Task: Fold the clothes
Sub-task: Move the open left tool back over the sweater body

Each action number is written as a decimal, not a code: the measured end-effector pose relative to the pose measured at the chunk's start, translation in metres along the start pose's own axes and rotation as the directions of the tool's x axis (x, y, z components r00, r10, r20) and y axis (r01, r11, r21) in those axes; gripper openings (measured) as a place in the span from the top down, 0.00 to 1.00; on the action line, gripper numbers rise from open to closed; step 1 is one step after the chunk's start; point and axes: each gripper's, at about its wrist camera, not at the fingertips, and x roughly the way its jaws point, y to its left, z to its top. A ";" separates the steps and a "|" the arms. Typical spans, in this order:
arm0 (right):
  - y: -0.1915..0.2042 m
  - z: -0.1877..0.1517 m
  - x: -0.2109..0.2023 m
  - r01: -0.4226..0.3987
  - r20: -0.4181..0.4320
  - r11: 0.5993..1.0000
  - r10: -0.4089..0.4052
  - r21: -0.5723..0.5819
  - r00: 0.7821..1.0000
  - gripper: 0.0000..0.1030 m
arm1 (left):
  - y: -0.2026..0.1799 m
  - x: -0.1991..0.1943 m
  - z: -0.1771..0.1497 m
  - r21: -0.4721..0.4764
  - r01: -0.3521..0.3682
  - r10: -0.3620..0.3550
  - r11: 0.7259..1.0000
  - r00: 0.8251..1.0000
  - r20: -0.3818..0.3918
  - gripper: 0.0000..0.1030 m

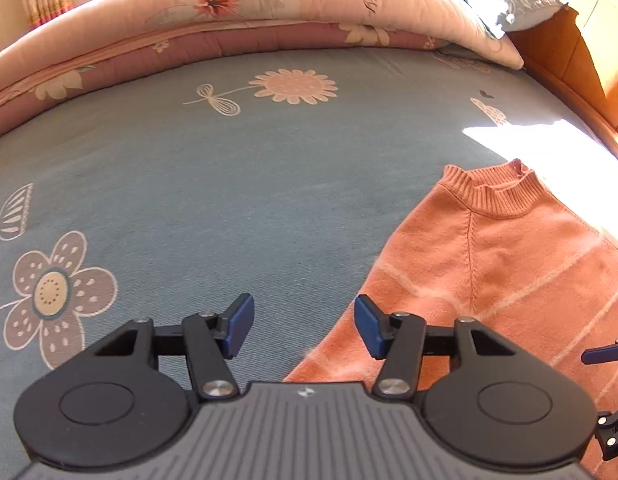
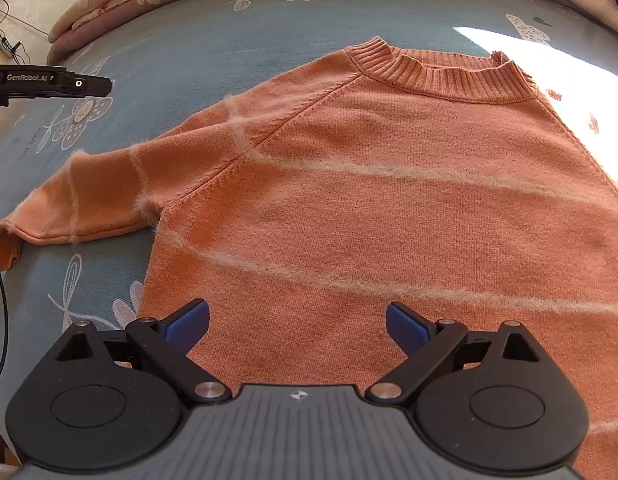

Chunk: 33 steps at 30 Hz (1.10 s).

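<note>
- My left gripper gapes wide, sweater at its right.
- My right gripper gapes wide, empty, over the sweater's near hem on the bedsheet.

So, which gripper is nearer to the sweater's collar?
Probably the right gripper: it hovers over the sweater's body, facing the collar. The left gripper sits off the sleeve side.

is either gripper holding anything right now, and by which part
Nothing is held. The left gripper and right gripper are both open above the sweater.
</note>
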 end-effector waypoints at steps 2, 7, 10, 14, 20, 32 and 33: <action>-0.004 -0.001 -0.001 -0.008 0.004 1.000 0.008 0.008 1.000 0.06 | -0.012 0.024 0.006 0.035 0.016 -0.014 0.999 0.999 -0.046 0.65; -0.014 -0.002 -0.006 -0.025 0.015 0.999 0.024 0.026 1.000 0.06 | -0.026 0.058 0.007 0.108 0.075 -0.061 0.991 0.990 -0.126 0.67; -0.022 -0.003 -0.006 -0.024 0.017 0.999 0.023 0.048 1.000 0.06 | -0.029 0.072 0.008 0.160 0.113 -0.085 0.981 0.981 -0.175 0.67; -0.033 -0.003 -0.006 -0.015 0.021 0.997 0.013 0.082 1.000 0.06 | -0.039 0.081 0.007 0.272 0.141 -0.082 0.952 0.973 -0.218 0.66; -0.047 -0.001 -0.003 -0.002 0.018 0.993 0.000 0.115 1.000 0.06 | -0.061 0.080 0.009 0.359 0.132 -0.034 0.924 0.964 -0.265 0.88; -0.051 0.008 0.000 0.001 0.020 0.993 -0.004 0.116 1.000 0.06 | -0.059 0.078 0.027 0.380 -0.007 0.068 0.925 0.987 -0.148 0.97; -0.050 0.009 0.000 0.001 0.017 0.993 -0.003 0.117 1.000 0.06 | -0.058 0.077 0.025 0.378 -0.014 0.072 0.926 0.987 -0.142 0.94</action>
